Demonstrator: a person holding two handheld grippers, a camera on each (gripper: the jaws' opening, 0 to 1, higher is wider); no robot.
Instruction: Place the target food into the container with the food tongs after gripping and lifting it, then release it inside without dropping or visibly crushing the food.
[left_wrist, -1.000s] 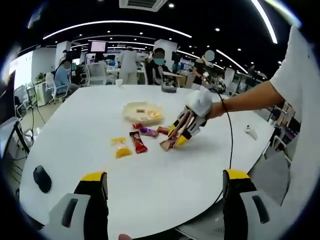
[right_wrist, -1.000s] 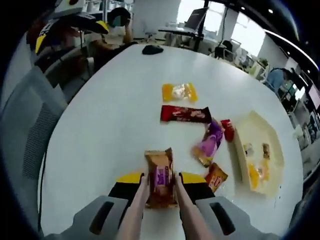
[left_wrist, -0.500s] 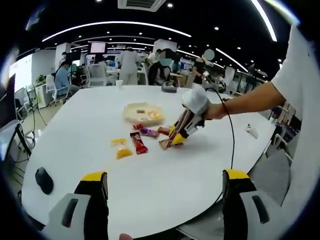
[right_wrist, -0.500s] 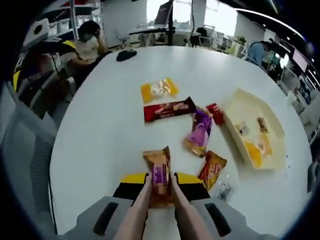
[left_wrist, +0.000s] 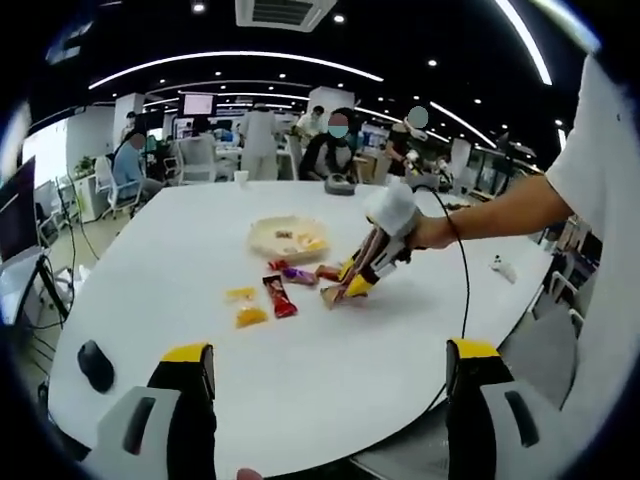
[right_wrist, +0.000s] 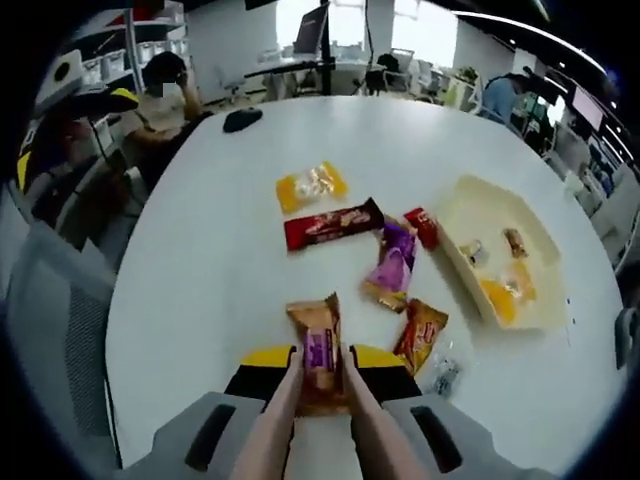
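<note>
Now | tongs (right_wrist: 318, 372) pinch crinkly brown wrapper (right_wrist: 318, 345) | cream hexagonal tray (right_wrist: 545, 250)

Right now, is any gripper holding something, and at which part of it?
The right gripper, through the food tongs, holds the brown snack packet by its two long sides, near its lower end. The left gripper is open and holds nothing.

Wrapped snacks (left_wrist: 268, 298) and a cream shallow tray (left_wrist: 287, 237) are seen on a round white table (left_wrist: 300, 370), 2 yellow-tipped jaws spread below.
</note>
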